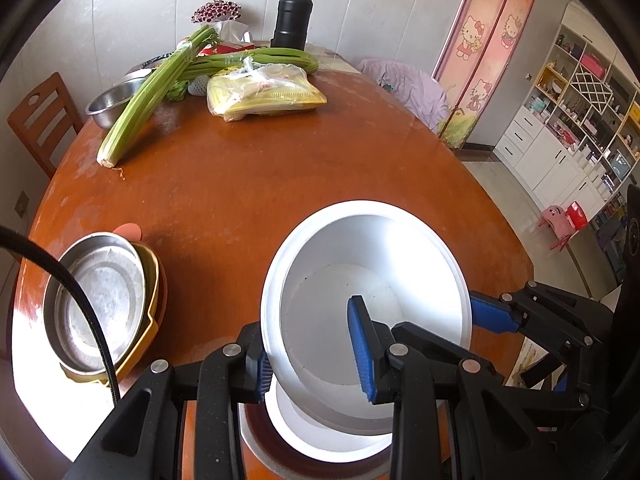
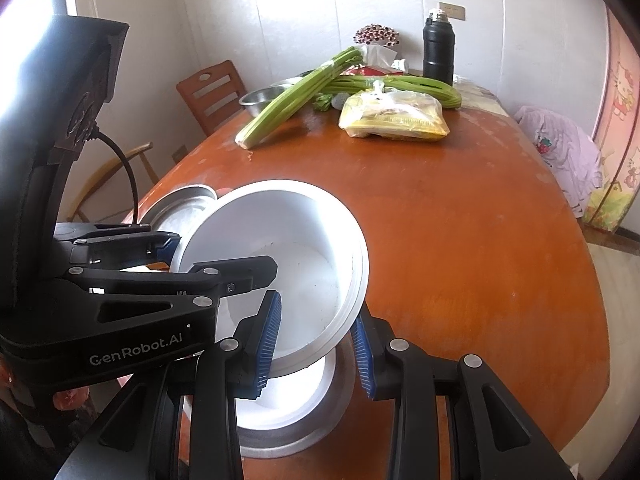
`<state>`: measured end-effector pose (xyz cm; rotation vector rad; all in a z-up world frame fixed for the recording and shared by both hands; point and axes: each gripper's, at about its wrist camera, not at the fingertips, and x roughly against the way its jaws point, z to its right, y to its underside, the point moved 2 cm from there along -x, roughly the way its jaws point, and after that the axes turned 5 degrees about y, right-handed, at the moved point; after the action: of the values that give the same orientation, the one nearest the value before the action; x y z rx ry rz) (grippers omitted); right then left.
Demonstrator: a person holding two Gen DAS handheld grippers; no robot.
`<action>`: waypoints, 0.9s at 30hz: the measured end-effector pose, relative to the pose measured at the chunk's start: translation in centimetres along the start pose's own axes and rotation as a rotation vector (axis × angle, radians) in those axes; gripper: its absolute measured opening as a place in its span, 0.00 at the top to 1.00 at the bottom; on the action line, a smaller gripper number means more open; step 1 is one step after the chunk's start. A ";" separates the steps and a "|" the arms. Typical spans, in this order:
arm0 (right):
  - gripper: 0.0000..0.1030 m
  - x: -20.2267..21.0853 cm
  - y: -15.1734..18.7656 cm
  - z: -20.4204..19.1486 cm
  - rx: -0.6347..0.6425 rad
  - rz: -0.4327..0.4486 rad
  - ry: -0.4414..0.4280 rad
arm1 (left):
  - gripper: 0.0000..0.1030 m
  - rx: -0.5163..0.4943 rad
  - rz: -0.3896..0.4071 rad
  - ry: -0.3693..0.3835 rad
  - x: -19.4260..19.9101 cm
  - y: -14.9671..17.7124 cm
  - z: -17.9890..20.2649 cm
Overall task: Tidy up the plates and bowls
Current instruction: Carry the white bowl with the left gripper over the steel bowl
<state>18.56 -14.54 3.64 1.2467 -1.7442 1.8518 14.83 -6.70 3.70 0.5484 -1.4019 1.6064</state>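
I hold a white bowl (image 1: 372,280) tilted above the near edge of the desk (image 1: 280,184), low and centre in both views. My left jaws (image 1: 312,356) are clamped on its near-left rim, one blue pad outside the wall and one inside. My right jaws (image 2: 316,344) pinch the rim on the opposite side the same way. Directly below the bowl sits another white dish (image 2: 288,408) inside a wider metal one (image 2: 320,436), so I judge this is the stack I am nesting into.

The bowl looks stiff, smooth and glossy, probably enamel or glazed ware: light enough for a rim grip, but slippery and liable to chip if it drops onto the dish beneath. The rim lip is the sensible hold, as the wall offers the pads nothing to catch.

It is empty. At lower left of the left view, a metal plate (image 1: 100,300) lies on yellow dishes (image 1: 152,300), also empty. Far back, a steel bowl (image 1: 108,108) sits under celery (image 1: 140,108).
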 end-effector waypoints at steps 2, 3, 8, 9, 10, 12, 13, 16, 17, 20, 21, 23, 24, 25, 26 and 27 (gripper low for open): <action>0.64 0.0 0.2 -0.2 0.003 -0.003 -0.001 | 0.68 0.003 -0.003 -0.001 0.0 0.2 -0.1; 0.64 -0.1 0.3 -0.3 0.005 -0.005 -0.002 | 0.68 0.003 -0.003 -0.003 0.0 0.5 0.0; 0.64 0.1 1.1 -0.7 0.012 -0.008 -0.005 | 0.68 0.005 -0.006 -0.002 0.1 1.3 0.1; 0.64 0.1 1.3 -0.7 0.013 -0.011 -0.005 | 0.68 0.004 -0.006 -0.003 0.1 1.5 0.1; 0.64 0.1 1.5 -0.8 0.016 -0.013 -0.004 | 0.68 0.003 -0.007 -0.003 0.1 1.6 0.1; 0.64 0.2 1.8 -0.9 0.017 -0.015 -0.006 | 0.68 0.004 -0.007 -0.004 0.2 2.0 0.1; 0.64 0.2 1.9 -0.9 0.016 -0.017 -0.009 | 0.68 0.005 -0.007 -0.002 0.2 2.1 0.1; 0.64 0.2 2.2 -1.2 0.019 -0.023 -0.012 | 0.68 0.011 -0.008 -0.002 0.3 2.5 -0.1; 0.64 0.2 2.3 -1.2 0.020 -0.023 -0.012 | 0.68 0.011 -0.008 -0.002 0.3 2.6 -0.1; 0.64 0.1 2.5 -1.4 0.020 -0.025 -0.013 | 0.68 0.014 -0.008 -0.001 0.4 3.0 -0.2; 0.64 0.1 2.6 -1.5 0.021 -0.025 -0.014 | 0.68 0.014 -0.008 0.000 0.4 3.1 -0.2; 0.64 0.1 2.8 -1.7 0.022 -0.027 -0.013 | 0.68 0.014 -0.007 0.000 0.4 3.2 -0.3; 0.64 0.2 2.9 -1.8 0.023 -0.027 -0.013 | 0.68 0.014 -0.007 0.000 0.4 3.3 -0.3; 0.64 0.0 2.7 -1.7 0.023 -0.028 -0.013 | 0.68 0.015 -0.009 0.000 0.4 3.5 -0.4; 0.64 0.0 2.8 -1.8 0.021 -0.030 -0.013 | 0.68 0.017 -0.010 0.000 0.4 3.6 -0.4; 0.64 0.0 2.9 -1.8 0.021 -0.031 -0.013 | 0.68 0.015 -0.011 -0.001 0.4 3.7 -0.4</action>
<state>15.78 -13.48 1.96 1.2888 -1.7070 1.8534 11.67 -5.95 1.89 0.5649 -1.3860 1.6094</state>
